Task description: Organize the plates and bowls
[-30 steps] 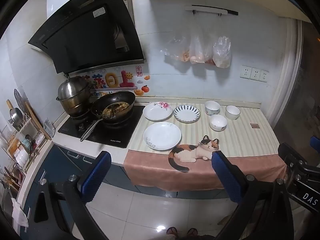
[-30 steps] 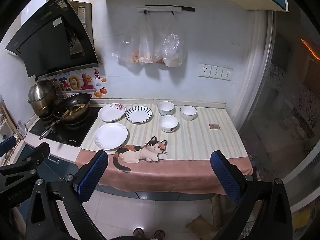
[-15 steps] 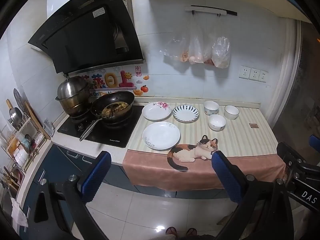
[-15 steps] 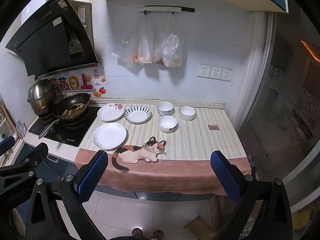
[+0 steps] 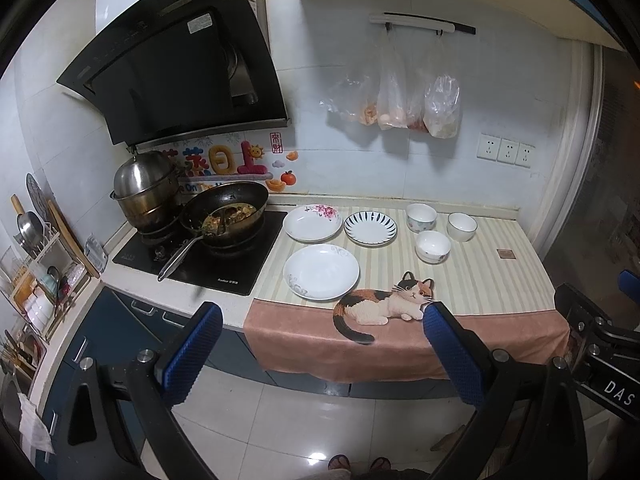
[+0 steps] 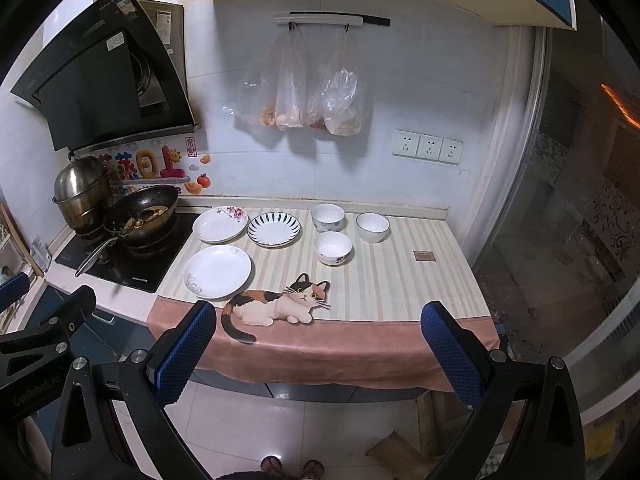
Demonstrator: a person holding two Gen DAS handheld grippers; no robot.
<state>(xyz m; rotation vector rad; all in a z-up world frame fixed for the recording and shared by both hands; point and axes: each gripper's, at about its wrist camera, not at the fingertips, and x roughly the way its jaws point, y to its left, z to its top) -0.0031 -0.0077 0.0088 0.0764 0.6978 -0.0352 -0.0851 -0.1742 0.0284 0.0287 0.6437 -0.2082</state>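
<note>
Three plates and three bowls sit on the striped mat [image 5: 472, 276] ahead of both my grippers, all of them well beyond my fingertips and none touching another. My left gripper [image 5: 320, 336] hangs in front of the counter edge with its blue pads spread wide apart and nothing between them; my right gripper [image 6: 316, 332] does the same, wide apart and holding nothing. Straight ahead of my left gripper lies the plain white plate [image 5: 321, 271], nearest to me, just beyond the printed cat [image 5: 384, 300] at the mat's front. Farther on are the floral plate [image 5: 313, 222] and, just beside it to the right, the blue-striped plate [image 5: 370, 228]. To the right of those stand the bowls: the patterned bowl [image 5: 421, 217] at the back, the plain white bowl [image 5: 462, 227] farther right, and the nearer bowl [image 5: 432, 246] in front of and between them. From my right gripper the same group sits ahead and slightly left, with the nearer bowl almost dead ahead. Off to the left of the plates, a black wok [image 5: 224, 213] with food rests on the cooktop [image 5: 200, 256], a steel pot [image 5: 146, 190] behind it. Plastic bags [image 5: 400, 100] hang on the wall above the dishes.
</note>
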